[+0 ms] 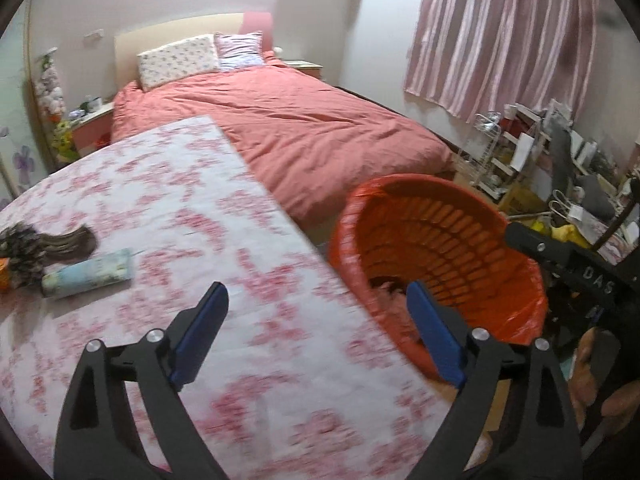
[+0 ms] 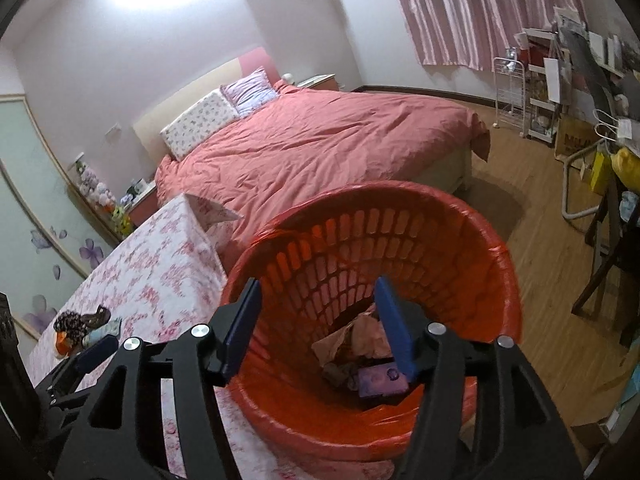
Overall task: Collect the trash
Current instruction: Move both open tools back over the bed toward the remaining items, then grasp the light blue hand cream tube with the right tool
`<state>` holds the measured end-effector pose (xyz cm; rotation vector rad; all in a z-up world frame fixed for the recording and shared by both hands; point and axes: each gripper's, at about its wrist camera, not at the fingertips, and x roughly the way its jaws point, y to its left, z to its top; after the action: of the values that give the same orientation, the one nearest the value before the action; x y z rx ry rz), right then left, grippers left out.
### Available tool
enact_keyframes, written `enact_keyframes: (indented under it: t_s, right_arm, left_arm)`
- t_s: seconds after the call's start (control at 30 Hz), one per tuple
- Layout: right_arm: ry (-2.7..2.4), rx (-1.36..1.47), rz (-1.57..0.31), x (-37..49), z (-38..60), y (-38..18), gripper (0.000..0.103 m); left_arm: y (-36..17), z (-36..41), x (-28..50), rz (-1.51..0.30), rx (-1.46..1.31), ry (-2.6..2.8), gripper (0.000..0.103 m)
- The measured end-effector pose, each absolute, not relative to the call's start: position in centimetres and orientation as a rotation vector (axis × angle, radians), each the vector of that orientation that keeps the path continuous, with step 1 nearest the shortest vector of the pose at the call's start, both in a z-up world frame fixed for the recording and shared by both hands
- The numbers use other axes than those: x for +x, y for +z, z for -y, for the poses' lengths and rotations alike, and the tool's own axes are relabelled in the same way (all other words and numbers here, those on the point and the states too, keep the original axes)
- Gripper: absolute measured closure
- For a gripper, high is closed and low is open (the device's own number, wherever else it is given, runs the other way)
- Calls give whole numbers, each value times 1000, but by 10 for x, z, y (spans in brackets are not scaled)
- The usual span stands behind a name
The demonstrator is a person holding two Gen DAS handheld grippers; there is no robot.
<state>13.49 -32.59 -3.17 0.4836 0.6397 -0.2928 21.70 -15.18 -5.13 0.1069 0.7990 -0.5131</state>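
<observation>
Two handheld grippers, both with jaws spread and nothing between them, mark a release step in the collection of trash. Right gripper (image 2: 316, 320): poised over the mouth of the red bin (image 2: 504, 280), a slatted basket lined with a red bag, standing on the wood floor just beside the table (image 2: 160, 280); its blue pads frame the bin's interior, where crumpled paper (image 2: 360, 336) and a small purple packet (image 2: 380, 380) lie at the bottom. Left gripper (image 1: 316, 328): jaws wide, straddling the table's edge, one pad over the floral cloth and the other over the bin's near rim. Remaining items on the table, well to the left: a pale blue cylindrical wrapper or tube (image 1: 88, 274) lying on its side, touching a dark, patterned, fringed object (image 1: 44, 244) of uncertain kind, with something orange (image 1: 4, 276) at the frame's edge. Judged stage: partly done, with some trash binned and a cluster left on the cloth. Next move, as judged: swing the left gripper back toward the cluster, align its open jaws across the tube's narrow axis, and close gently, since a rolling cylinder may slip from the pads.
</observation>
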Motion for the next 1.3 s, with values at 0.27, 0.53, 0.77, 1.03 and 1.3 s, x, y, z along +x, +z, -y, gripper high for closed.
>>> enact_keyframes:
  t_s: [0.27,0.53,0.77,1.03,1.3]
  right_arm:
    - [-208,417,-681,151,279,-27,42]
    - [-71,333,-745,182,207,-28,42]
    - [36,256,-806,210,136,-35,42]
    - [74,176,-804,250,72,-38,42]
    - [7,191,-852,296,66,-44,42]
  left_arm:
    - [-49,82,225,-790,81,-373,10]
    - [-47,-10,234,-784,31,-197,9]
    - [-47,-102,242,-787,-45,-32,9]
    - [-45,-173,241,-780,-95,86,8]
    - [-53,-203,244,-793,-118,123,8]
